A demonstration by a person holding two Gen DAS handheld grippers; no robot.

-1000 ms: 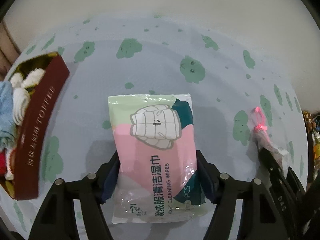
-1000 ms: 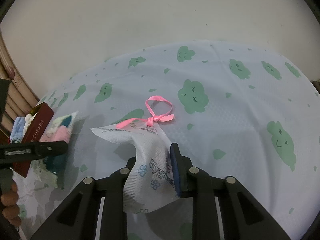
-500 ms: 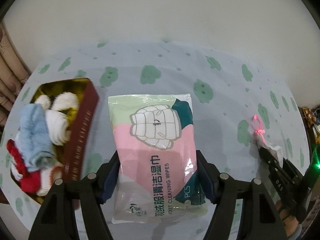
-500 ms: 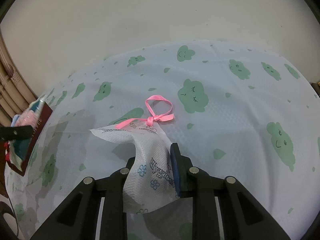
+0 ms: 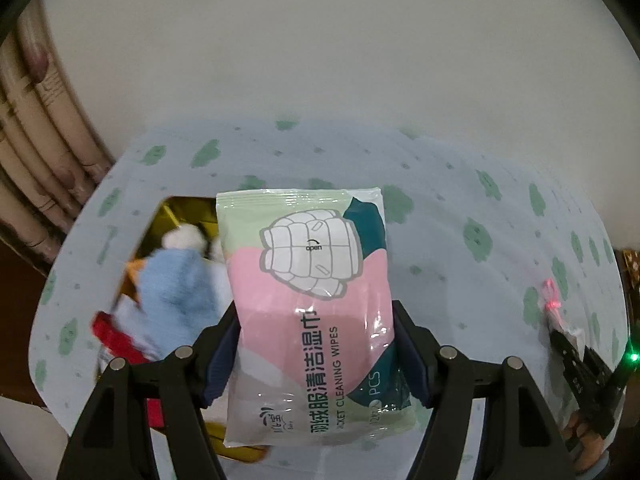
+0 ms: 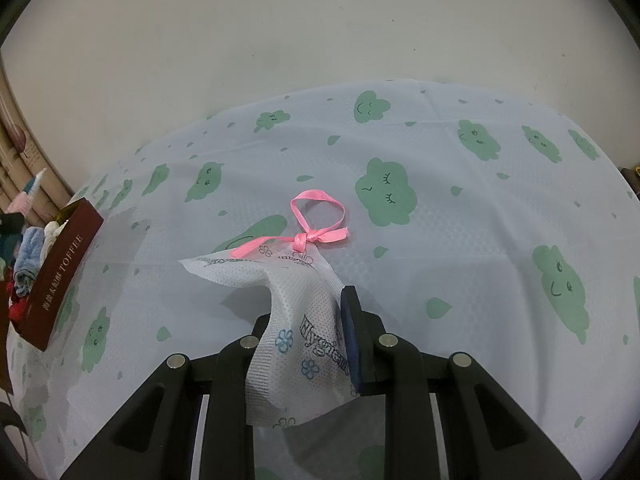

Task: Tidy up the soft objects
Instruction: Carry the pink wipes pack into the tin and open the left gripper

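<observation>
I hold the wipes pack [image 5: 308,300] in my left gripper [image 5: 316,344] above the toffee box [image 6: 60,264]; next, lower and release. My right gripper [image 6: 308,344] pinches the white pouch [image 6: 296,312].

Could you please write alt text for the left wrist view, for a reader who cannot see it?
The left gripper is shut on a pink and green pack of cleaning wipes, held above an open box of rolled cloths, including a blue one. Beneath is a tablecloth printed with green clouds.
</observation>
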